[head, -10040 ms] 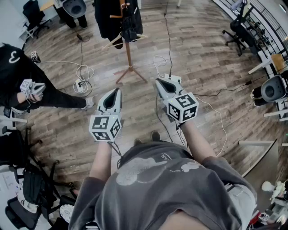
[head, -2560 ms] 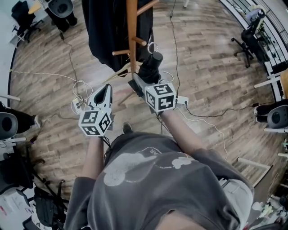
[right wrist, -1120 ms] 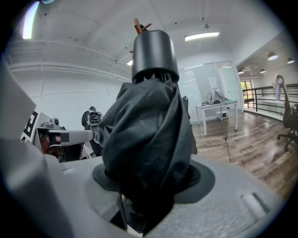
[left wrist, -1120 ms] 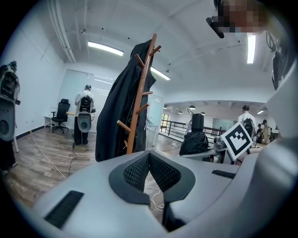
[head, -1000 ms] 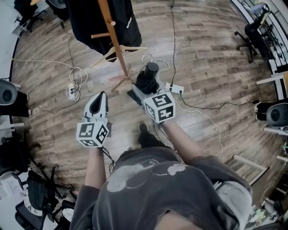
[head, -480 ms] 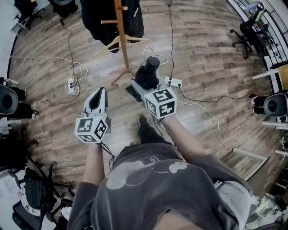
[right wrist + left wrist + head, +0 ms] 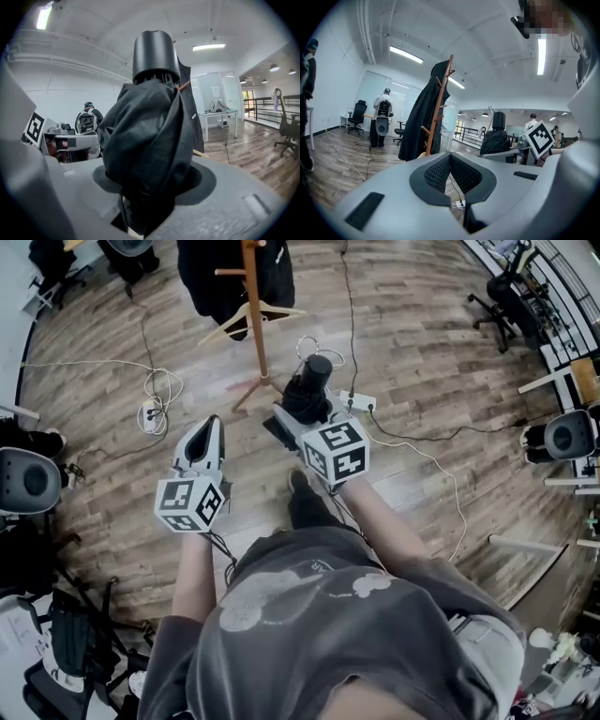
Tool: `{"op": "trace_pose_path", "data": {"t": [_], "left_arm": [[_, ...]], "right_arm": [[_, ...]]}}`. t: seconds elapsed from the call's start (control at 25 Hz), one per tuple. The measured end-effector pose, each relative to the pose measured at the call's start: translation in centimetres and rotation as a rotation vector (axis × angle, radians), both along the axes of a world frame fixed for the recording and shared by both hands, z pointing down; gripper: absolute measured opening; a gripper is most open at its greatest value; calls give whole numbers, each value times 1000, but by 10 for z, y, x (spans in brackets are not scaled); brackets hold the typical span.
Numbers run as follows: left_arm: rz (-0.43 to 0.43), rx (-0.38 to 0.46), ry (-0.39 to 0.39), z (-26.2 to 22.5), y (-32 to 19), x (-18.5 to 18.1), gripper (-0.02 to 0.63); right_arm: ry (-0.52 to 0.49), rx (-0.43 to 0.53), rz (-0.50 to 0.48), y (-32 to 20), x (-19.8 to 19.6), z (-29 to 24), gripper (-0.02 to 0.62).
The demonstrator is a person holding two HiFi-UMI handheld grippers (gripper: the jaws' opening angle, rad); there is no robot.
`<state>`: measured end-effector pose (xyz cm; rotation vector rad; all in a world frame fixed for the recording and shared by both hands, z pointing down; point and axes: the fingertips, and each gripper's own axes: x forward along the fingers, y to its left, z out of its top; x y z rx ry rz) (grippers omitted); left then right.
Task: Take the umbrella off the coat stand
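Black cloth, folded and bunched round a short shaft, makes up the umbrella [image 7: 150, 126]. It is clear of the coat stand [image 7: 255, 324] and sits in the right gripper [image 7: 300, 416], whose jaws are clamped on the lower part of the bundle, cap end uppermost. It is judged light and compact. The cloth is soft and likely to give or slide under the pads, while the shaft inside should be stiff. A hold low on the bundle, squeezing through to the shaft, looks soundest; loose folds alone should not bear the load. The left gripper [image 7: 212, 427] is carried alongside, tips together, with nothing between them.

The right gripper view shows the grip itself, with cloth filling the gap between the jaws. The head view cannot show that, but it alone gives the gap between umbrella and stand, with the wooden floor [image 7: 422, 362] and cables [image 7: 159, 390] below. The left gripper view shows the stand upright with a dark coat [image 7: 423, 117] hanging on it.
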<state>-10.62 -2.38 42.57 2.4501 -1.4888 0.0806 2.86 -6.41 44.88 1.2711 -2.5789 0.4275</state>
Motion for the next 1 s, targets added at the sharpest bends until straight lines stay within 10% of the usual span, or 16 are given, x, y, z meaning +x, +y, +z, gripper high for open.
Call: {"op": "trace_pose_path", "data": {"t": [1.0], "left_arm": [[31,12,21,2,139,-10,-2]], "right_arm": [[31,29,33,152,-7,5,264]]}}
